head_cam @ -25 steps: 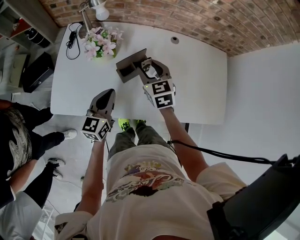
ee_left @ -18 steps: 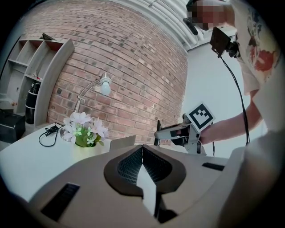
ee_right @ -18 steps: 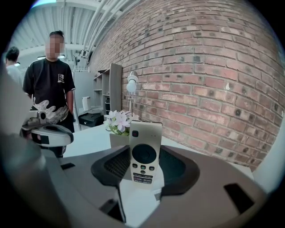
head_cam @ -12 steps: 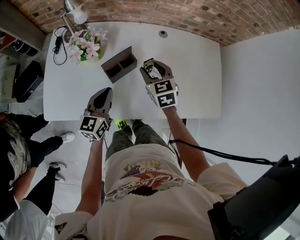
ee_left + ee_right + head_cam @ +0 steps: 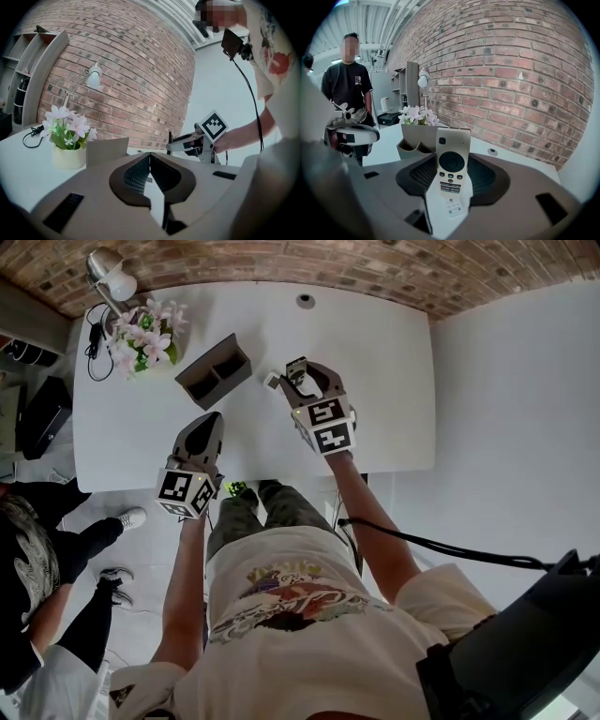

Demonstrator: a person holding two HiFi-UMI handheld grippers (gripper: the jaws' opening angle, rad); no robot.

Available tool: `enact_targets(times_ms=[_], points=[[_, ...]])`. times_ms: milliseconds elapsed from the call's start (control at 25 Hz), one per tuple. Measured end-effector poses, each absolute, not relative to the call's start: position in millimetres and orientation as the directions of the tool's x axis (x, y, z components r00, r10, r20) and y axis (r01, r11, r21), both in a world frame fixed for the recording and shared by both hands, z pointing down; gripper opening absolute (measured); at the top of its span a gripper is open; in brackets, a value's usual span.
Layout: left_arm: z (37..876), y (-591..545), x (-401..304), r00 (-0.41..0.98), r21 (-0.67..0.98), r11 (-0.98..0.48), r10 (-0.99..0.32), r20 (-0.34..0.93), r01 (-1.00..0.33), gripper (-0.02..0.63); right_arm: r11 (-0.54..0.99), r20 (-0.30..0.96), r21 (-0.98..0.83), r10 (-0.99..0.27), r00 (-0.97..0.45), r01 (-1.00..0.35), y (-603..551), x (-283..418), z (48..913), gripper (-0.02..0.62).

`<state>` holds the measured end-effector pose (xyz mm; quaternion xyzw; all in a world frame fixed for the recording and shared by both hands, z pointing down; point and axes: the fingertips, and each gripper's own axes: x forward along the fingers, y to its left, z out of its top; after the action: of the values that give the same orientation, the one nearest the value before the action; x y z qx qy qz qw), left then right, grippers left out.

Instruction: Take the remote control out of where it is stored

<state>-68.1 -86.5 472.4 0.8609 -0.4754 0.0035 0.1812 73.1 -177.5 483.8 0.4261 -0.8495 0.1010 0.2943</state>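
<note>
A pale slim remote control point(image 5: 451, 164) stands upright between the pads of my right gripper point(image 5: 452, 177), which is shut on its lower half. In the head view that gripper point(image 5: 296, 374) hovers over the white table point(image 5: 375, 381), with the remote's tip point(image 5: 274, 381) poking out to the left. It is apart from the dark grey two-slot holder point(image 5: 214, 371), just to the right. The holder's slots point(image 5: 417, 140) look empty. My left gripper point(image 5: 208, 421) is shut with nothing in it, near the table's front edge; its jaws point(image 5: 150, 161) meet.
A pot of pink flowers point(image 5: 141, 334) and a desk lamp point(image 5: 111, 277) stand at the table's back left, with a black cable point(image 5: 94, 338) beside them. A brick wall runs behind the table. A person in black point(image 5: 349, 84) stands to the left.
My right gripper has drawn away from the holder, carrying the remote to its right. The left gripper has also shifted back toward the table's front edge.
</note>
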Motion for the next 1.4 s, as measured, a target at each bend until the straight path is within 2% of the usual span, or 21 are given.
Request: enact_targets(times_ms=[840, 1400], points=[[498.8, -112.5, -1.5, 0.565, 0.339, -0.483, -0.799, 0.206, -0.807, 0.006, 0.623, 0.649, 0.063, -0.62, -0.442, -0.78, -194.4, 143.5, 515.1, 0.206], [518.4, -121.0, 17.6, 0.576, 0.37, -0.478, -0.786, 0.225, -0.796, 0.006, 0.639, 0.737, 0.048, -0.541, -0.404, -0.768, -196.6, 164.4, 558.4, 0.206]])
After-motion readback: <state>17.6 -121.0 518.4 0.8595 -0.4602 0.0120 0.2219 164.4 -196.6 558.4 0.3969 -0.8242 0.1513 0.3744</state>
